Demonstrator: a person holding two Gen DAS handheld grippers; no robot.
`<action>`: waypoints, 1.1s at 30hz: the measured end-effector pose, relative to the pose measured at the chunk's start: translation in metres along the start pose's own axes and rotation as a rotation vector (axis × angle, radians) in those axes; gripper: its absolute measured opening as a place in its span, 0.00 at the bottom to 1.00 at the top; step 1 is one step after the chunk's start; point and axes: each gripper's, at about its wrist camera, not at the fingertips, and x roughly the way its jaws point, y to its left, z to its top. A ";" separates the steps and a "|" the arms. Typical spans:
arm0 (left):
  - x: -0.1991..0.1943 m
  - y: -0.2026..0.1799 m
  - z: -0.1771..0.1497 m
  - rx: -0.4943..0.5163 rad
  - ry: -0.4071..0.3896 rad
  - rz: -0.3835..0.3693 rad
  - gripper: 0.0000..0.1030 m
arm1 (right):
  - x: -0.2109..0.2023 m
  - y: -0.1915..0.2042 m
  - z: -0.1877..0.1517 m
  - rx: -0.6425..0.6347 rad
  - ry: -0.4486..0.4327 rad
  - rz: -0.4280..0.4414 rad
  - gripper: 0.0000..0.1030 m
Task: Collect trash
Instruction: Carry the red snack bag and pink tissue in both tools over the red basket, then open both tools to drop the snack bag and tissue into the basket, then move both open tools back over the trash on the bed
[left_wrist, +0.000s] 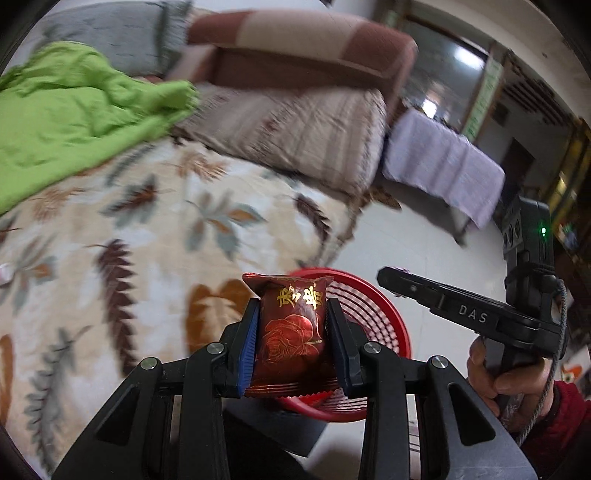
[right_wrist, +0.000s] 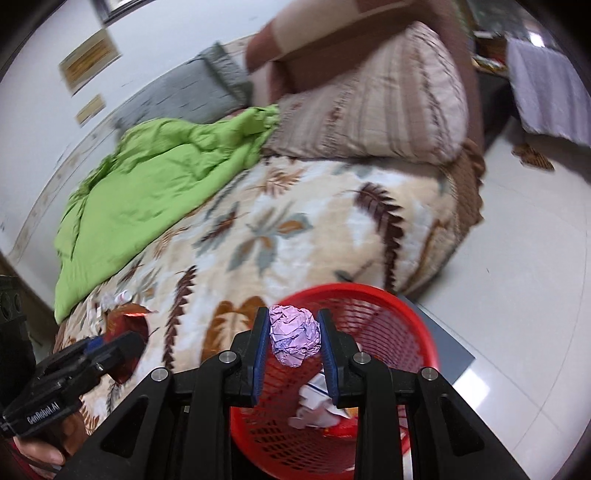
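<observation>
A: Trash first: red snack packet (left_wrist: 291, 332) with gold print, upright, pinched between our left gripper (left_wrist: 291, 345) pads. Red mesh basket (left_wrist: 388, 321) sits just beyond and below those fingers.

B: Agreed. Our right gripper (right_wrist: 293, 341) is clamped on a crumpled pink paper ball (right_wrist: 294, 336), hanging over the basket's open mouth (right_wrist: 402, 317). White paper scraps (right_wrist: 314, 406) already lie inside, under the fingers.

A: Right gripper also shows at the right edge of the left view (left_wrist: 458, 310), held by a hand (left_wrist: 513, 380); pads hidden there.

B: Left of our right tool, the left gripper (right_wrist: 92, 350) with the packet (right_wrist: 125, 332) over the leaf-print blanket (right_wrist: 295, 229). More small litter (right_wrist: 110, 301) on the blanket beyond it, blurry.

A: Green quilt (left_wrist: 74, 114) far ahead-left, striped pillow (left_wrist: 306, 133) ahead.
</observation>
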 end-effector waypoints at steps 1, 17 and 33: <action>0.009 -0.003 0.001 0.006 0.023 -0.018 0.33 | 0.000 -0.005 -0.001 0.008 0.001 -0.004 0.29; -0.033 0.036 0.002 -0.035 -0.048 0.126 0.60 | 0.014 0.026 0.008 -0.111 0.044 0.046 0.48; -0.172 0.255 -0.045 -0.364 -0.190 0.575 0.61 | 0.114 0.228 -0.007 -0.372 0.239 0.333 0.48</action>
